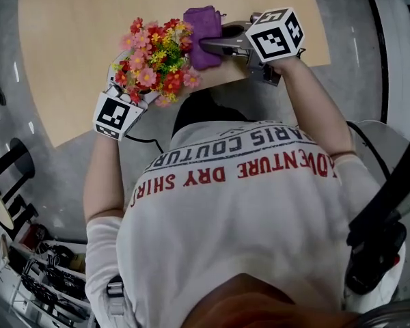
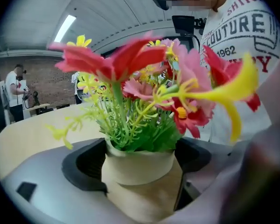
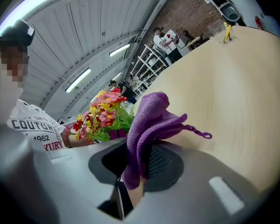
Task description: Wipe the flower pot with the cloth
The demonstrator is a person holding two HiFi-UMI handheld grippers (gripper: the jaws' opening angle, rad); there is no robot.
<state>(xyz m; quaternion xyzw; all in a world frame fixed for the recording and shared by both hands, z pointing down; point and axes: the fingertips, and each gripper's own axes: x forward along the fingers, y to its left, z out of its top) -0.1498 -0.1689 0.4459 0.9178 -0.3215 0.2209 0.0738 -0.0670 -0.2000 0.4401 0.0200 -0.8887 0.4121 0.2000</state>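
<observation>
A small cream flower pot (image 2: 139, 166) full of red, pink and yellow artificial flowers (image 1: 154, 61) sits clamped between the jaws of my left gripper (image 2: 140, 171), held over the near edge of the wooden table (image 1: 82, 39). In the head view the pot itself is hidden under the blooms. My right gripper (image 1: 215, 45) is shut on a bunched purple cloth (image 1: 203, 33), which rests against the right side of the flowers. In the right gripper view the cloth (image 3: 149, 125) hangs out of the jaws with the flowers (image 3: 102, 115) just beyond it to the left.
The light wooden table (image 3: 224, 83) stretches away from me. People stand at racks and benches (image 3: 165, 41) in the far background. My white shirt (image 1: 246, 203) fills the lower half of the head view, with grey floor (image 1: 48, 169) to the left.
</observation>
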